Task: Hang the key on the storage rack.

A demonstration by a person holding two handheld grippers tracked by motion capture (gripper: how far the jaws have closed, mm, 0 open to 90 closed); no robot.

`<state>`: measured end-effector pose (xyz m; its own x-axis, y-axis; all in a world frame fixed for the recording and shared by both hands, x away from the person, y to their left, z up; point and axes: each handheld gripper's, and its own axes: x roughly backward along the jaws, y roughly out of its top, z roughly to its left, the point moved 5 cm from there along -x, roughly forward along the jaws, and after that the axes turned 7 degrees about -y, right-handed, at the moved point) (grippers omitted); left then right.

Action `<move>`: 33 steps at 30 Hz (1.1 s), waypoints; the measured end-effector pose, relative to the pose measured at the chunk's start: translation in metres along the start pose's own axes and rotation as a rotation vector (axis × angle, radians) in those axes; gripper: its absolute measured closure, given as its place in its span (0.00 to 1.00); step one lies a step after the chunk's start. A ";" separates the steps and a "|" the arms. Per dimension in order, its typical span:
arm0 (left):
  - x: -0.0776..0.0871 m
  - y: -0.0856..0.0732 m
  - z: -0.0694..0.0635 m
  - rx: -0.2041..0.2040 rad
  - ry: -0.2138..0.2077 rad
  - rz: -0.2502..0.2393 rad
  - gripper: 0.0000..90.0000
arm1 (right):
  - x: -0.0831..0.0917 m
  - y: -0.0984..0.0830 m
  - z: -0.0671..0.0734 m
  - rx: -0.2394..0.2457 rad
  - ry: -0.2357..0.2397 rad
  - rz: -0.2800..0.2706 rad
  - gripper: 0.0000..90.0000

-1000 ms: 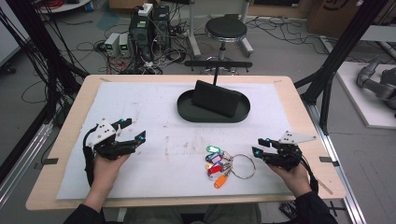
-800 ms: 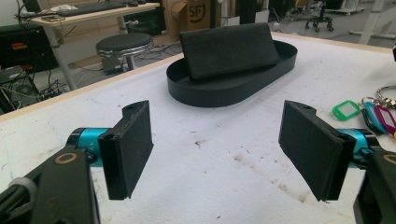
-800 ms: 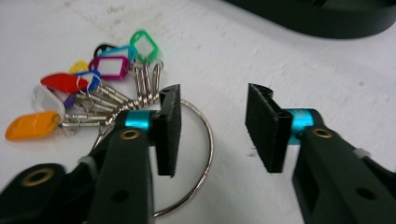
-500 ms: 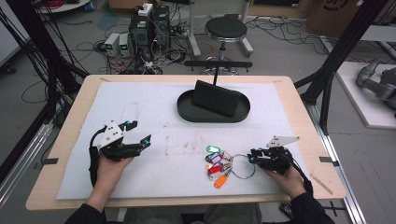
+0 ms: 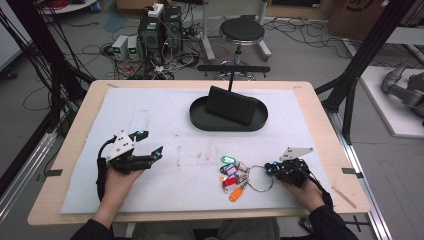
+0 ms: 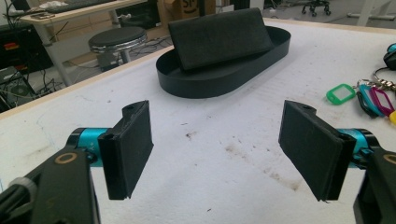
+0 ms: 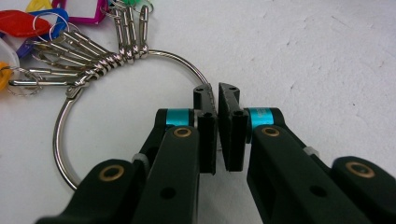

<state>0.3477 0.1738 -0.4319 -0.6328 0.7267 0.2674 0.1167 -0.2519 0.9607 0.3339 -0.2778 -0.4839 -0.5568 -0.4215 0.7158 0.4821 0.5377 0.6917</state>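
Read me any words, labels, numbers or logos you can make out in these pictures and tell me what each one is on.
No text can be read with any certainty.
Cardboard box behind the table, left gripper view: dark print cut off at the picture's top edge, not readable.
Cardboard box on the floor, high view: a dark mark, too blurred to read.
Key tags on the metal ring: label windows look blank or too small to tell.
Black tray: no lettering visible.

Key ring [image 5: 260,178]: you have a large steel loop lying flat, in front of the black tray [image 5: 200,119].
Tags [image 5: 231,173]: coloured key tags fanned out on clips at the loop's far-left side.
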 end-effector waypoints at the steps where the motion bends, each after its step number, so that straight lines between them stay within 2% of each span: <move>1: 0.000 0.000 0.000 -0.001 0.000 0.000 0.29 | 0.000 0.000 0.000 -0.002 -0.002 0.002 0.97; 7: 0.000 0.000 -0.001 -0.004 -0.002 0.004 0.29 | 0.000 0.004 -0.002 -0.037 -0.013 -0.018 0.97; 11: 0.001 -0.001 -0.001 -0.003 0.002 0.006 0.29 | 0.004 0.009 -0.006 -0.099 -0.004 -0.062 0.97; 15: 0.002 -0.001 -0.001 -0.002 0.004 0.003 0.29 | 0.010 0.014 -0.010 -0.179 0.032 -0.138 0.97; 18: 0.003 -0.001 -0.001 -0.001 0.005 0.003 0.29 | 0.016 0.019 -0.010 -0.243 0.078 -0.190 0.97; 21: 0.002 -0.001 -0.001 -0.003 0.005 0.005 0.29 | 0.017 0.023 -0.008 -0.271 0.105 -0.223 0.97; 23: 0.002 -0.001 -0.001 -0.002 0.006 0.004 0.29 | 0.018 0.026 -0.006 -0.281 0.125 -0.243 0.97; 28: 0.001 -0.001 -0.001 -0.006 0.006 0.006 0.29 | 0.022 0.032 0.003 -0.273 0.157 -0.278 0.97; 33: 0.001 -0.001 -0.001 -0.005 0.007 0.003 0.29 | 0.024 0.036 0.014 -0.241 0.199 -0.280 0.97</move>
<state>0.3461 0.1743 -0.4324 -0.6376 0.7217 0.2696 0.1149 -0.2570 0.9596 0.3284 -0.2586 -0.4430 -0.5588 -0.6726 0.4851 0.4881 0.2062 0.8481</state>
